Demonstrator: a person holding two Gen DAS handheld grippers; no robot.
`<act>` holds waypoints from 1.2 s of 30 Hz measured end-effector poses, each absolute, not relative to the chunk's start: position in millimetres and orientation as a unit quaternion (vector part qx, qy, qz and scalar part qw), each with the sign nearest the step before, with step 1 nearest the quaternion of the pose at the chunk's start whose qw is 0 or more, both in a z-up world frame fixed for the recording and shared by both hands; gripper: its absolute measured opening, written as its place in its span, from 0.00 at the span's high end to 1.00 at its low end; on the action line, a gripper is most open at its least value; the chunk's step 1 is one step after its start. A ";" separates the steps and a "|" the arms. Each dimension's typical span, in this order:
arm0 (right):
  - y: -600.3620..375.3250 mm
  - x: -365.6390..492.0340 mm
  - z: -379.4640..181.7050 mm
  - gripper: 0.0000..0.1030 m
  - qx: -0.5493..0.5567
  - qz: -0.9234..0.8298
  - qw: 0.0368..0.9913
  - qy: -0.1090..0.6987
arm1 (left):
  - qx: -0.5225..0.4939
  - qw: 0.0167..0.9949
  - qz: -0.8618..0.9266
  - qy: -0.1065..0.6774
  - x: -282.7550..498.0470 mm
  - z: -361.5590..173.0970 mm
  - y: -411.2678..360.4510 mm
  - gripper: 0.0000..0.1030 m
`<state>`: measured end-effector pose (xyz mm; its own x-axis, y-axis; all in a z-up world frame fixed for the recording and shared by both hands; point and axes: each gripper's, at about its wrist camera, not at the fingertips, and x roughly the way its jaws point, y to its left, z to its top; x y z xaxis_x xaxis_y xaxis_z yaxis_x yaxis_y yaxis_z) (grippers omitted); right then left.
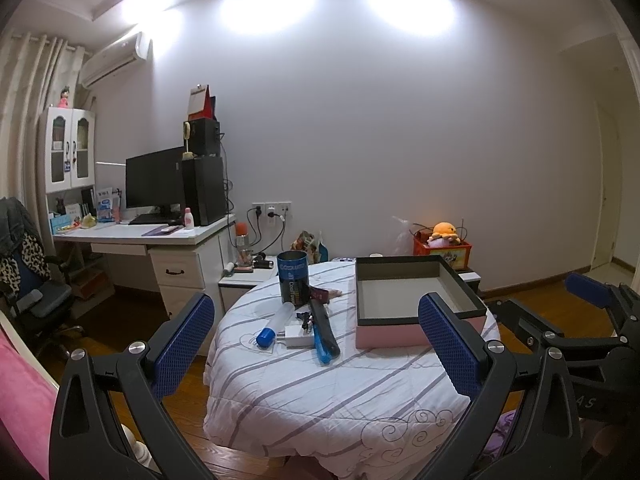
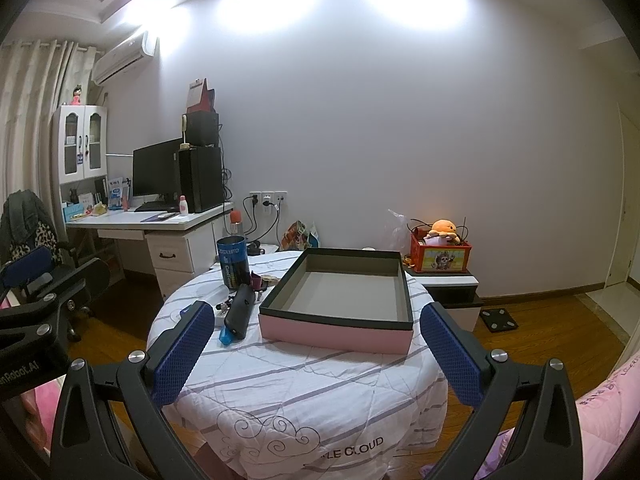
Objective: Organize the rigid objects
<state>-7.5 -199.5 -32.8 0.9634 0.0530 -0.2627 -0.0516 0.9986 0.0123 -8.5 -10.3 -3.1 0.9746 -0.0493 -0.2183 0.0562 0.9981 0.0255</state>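
rigid objects are what you are sorting, and none is in your grip yet. your left gripper (image 1: 316, 344) hangs with its blue pads spread wide and nothing between them; your right gripper (image 2: 316, 354) is spread the same way, also holding nothing, back from the near edge of the round table (image 1: 320, 392) with its striped quilt cover.

from the left wrist view the clutter lies at about 12 o'clock, just ahead of the pads: a clear tube with a blue cap (image 1: 276, 326), a white charger block (image 1: 297, 335) touching it on the right, a small dark tangle, keys perhaps, that i cannot make out, and a long black case (image 1: 325, 326) with a blue end pointing toward you. behind them, further along 12 o'clock, stands a dark blue can (image 1: 293, 278), upright. the pink box (image 1: 390, 335) with its dark rim sits at 1 o'clock, open-topped and seemingly with nothing in it; it looks like the place for everything.

my judgement: all of these are light and stiff, so they won't give under the pads. the tube is round and smooth and may roll or squirt out, so take it across its middle. the charger is best pinched on its flat sides. the case wants a hold near its centre so it doesn't tip. the can is the likeliest to slip; close on it low.
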 end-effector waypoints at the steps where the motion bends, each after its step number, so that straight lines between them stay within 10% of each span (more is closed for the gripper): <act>1: -199.4 -7.5 -32.7 0.00 0.003 0.026 0.991 0.132 | 0.016 0.993 -0.027 0.110 -8.5 -3.1 -10.2 0.00; 36: -203.0 -1.5 -34.6 0.00 0.001 0.026 0.991 0.132 | 0.019 0.993 -0.025 0.112 -8.8 -3.8 -5.8 0.00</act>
